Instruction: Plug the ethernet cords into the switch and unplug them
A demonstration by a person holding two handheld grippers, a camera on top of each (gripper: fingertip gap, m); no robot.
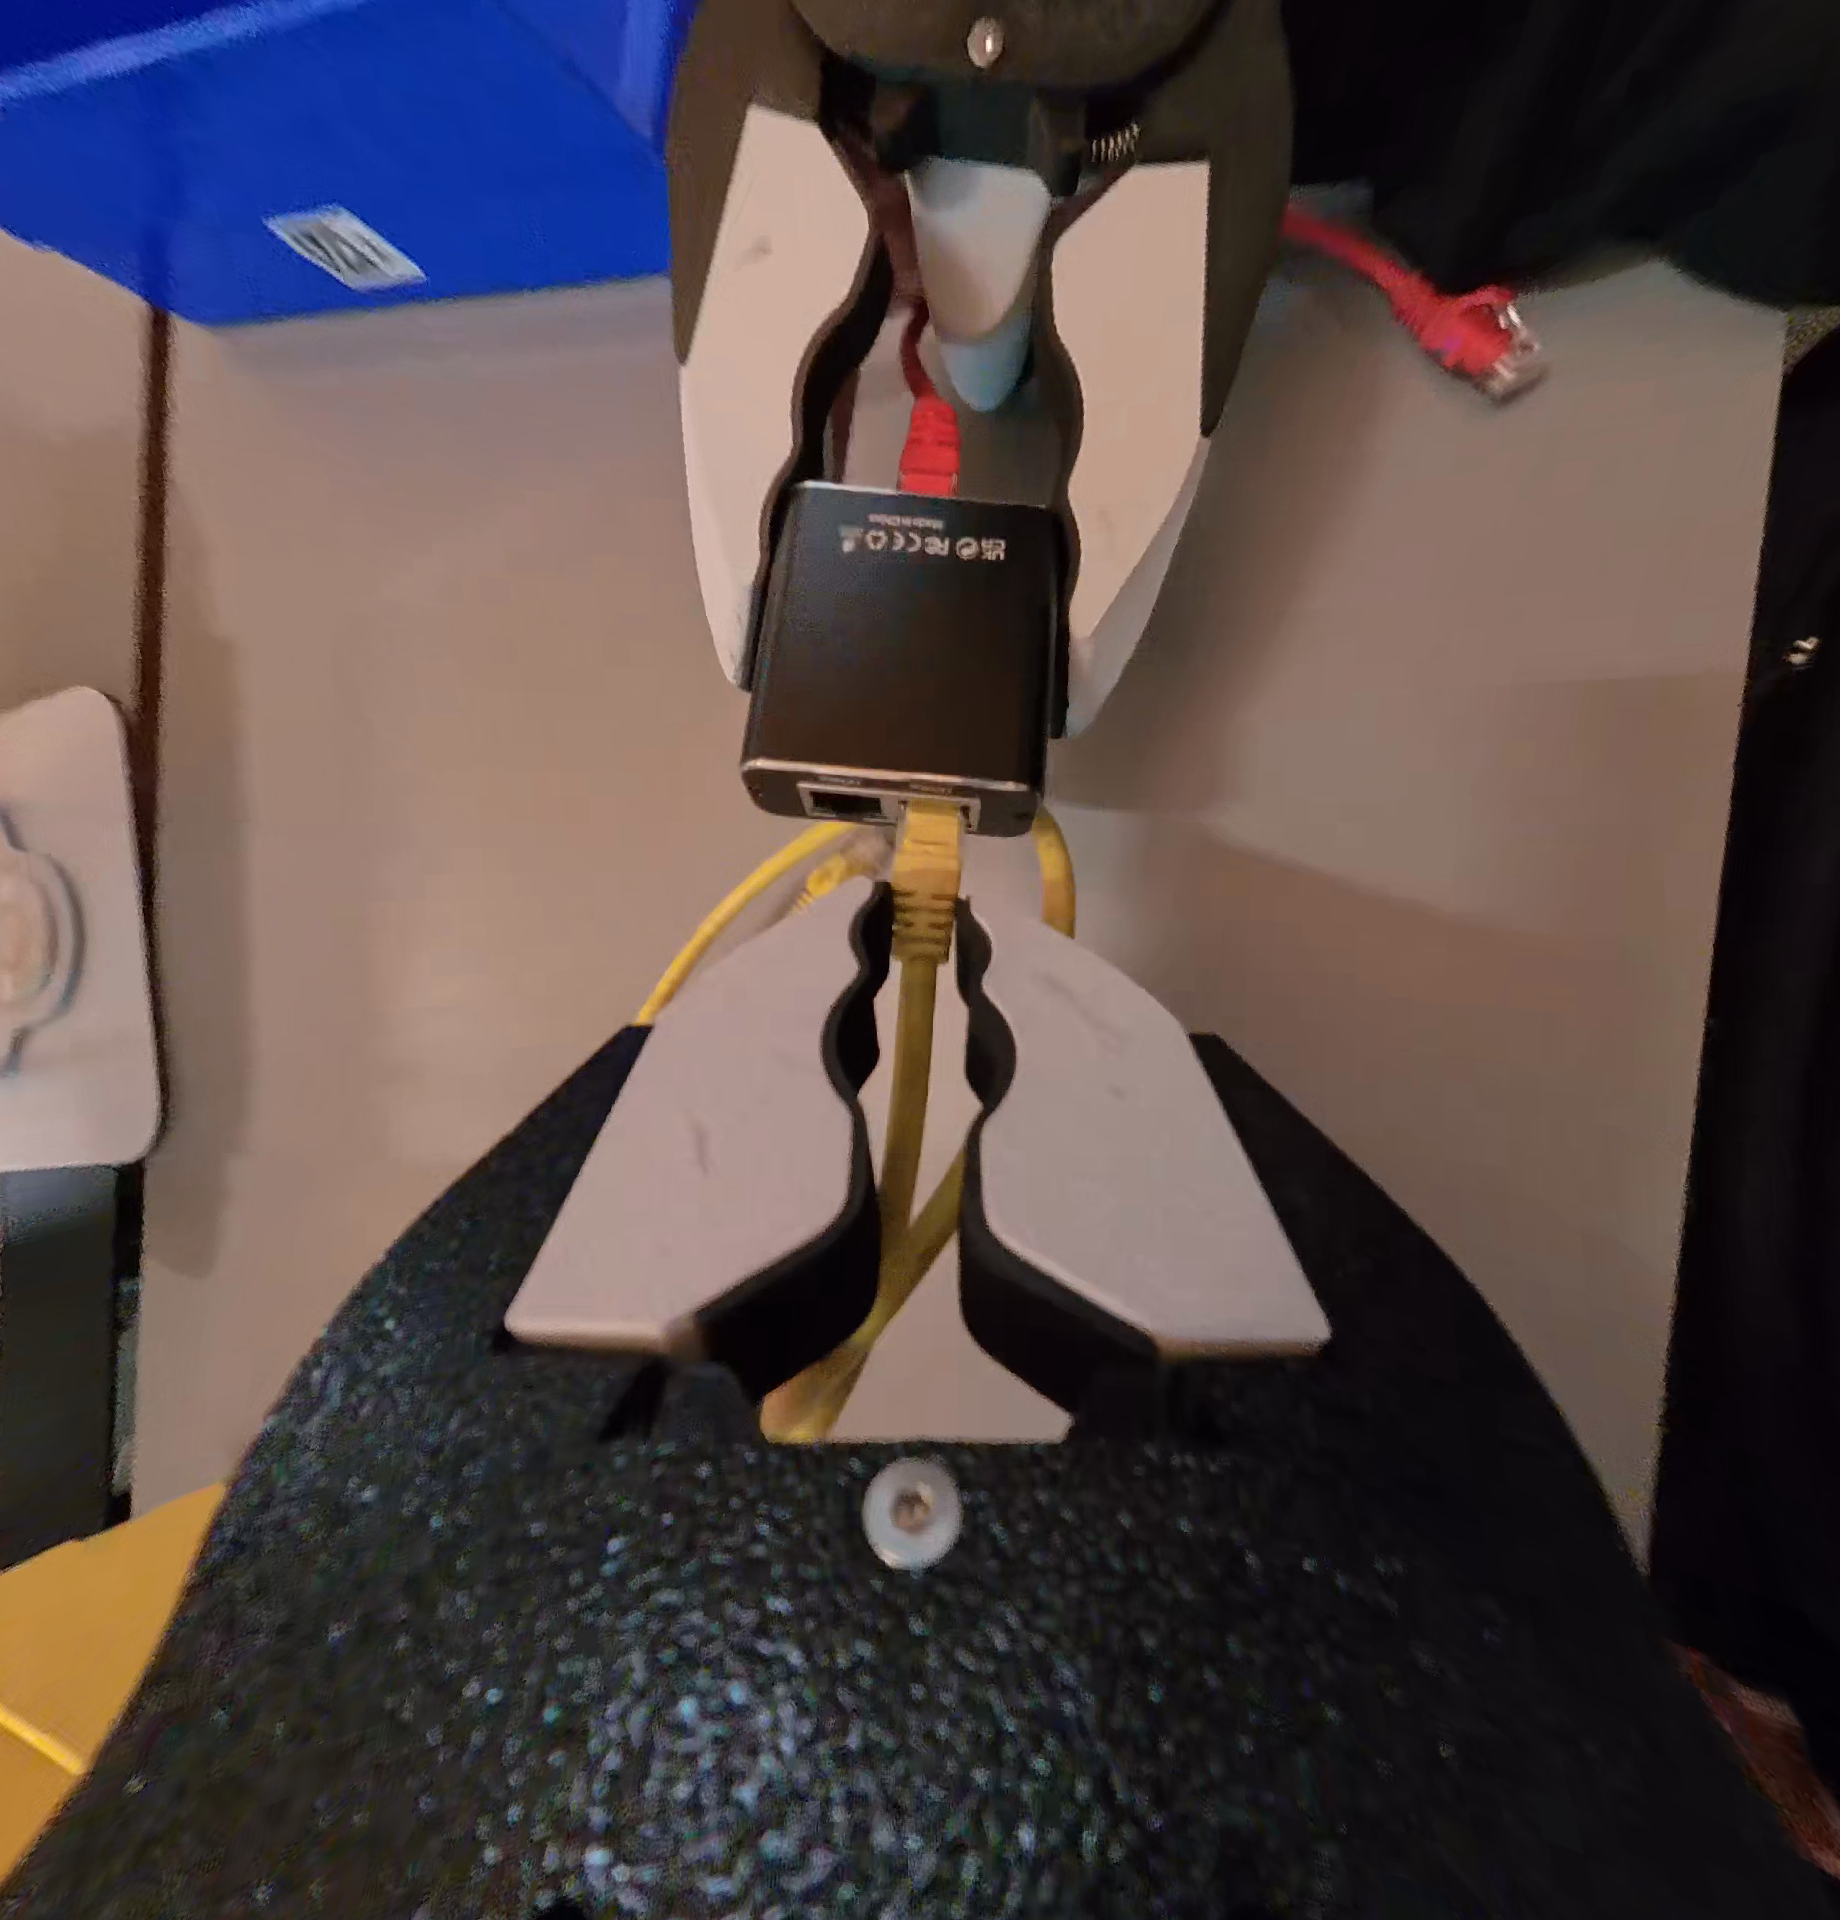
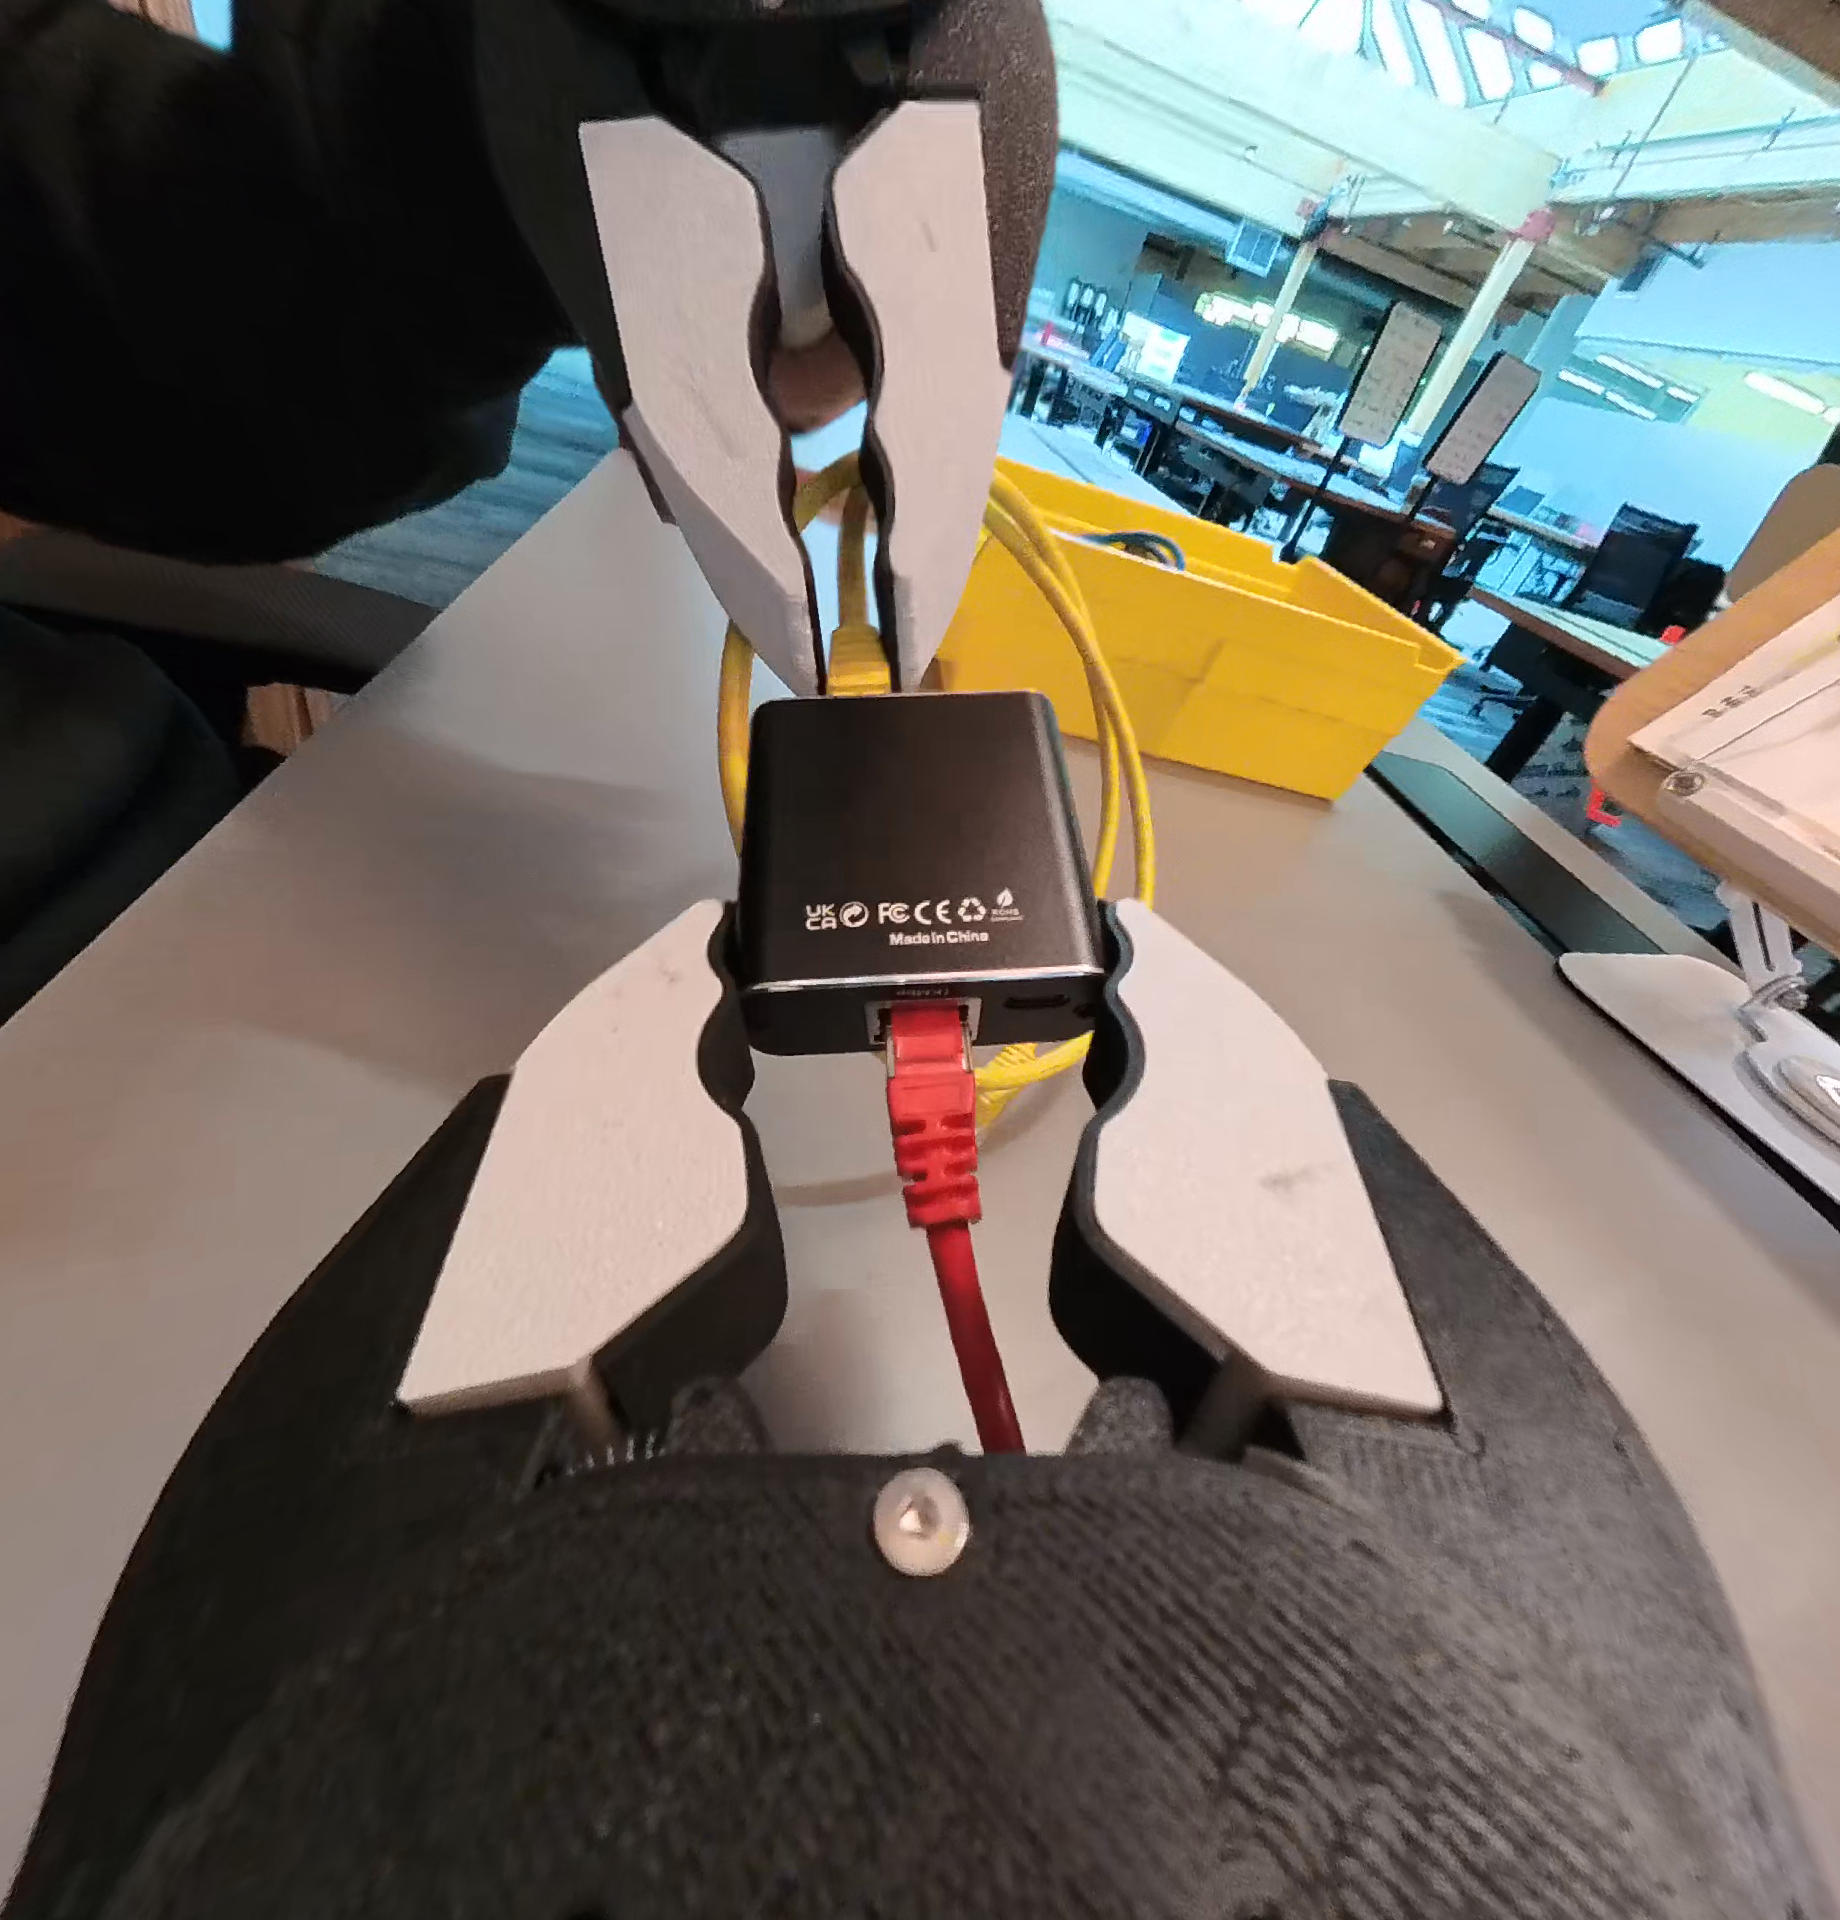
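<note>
A small black switch (image 2: 900,821) is held above the grey table (image 2: 324,935) by my right gripper (image 2: 916,930), which is shut on its two sides. A red ethernet cord (image 2: 931,1122) is plugged into the port facing the right wrist camera. My left gripper (image 1: 921,925) is shut on the plug of a yellow ethernet cord (image 1: 921,894), which sits in the right port on the switch's (image 1: 900,665) opposite face. The left port beside it is empty. The yellow cord's other plug (image 1: 843,862) hangs loose below. The red cord's other plug (image 1: 1487,343) lies on the table.
A yellow bin (image 2: 1207,644) stands on the table behind the switch. A blue bin (image 1: 324,156) is at the far left in the left wrist view. A white stand base (image 2: 1726,1039) carrying a clipboard (image 2: 1778,727) is at the right. A dark sleeve (image 2: 220,260) is behind the left gripper.
</note>
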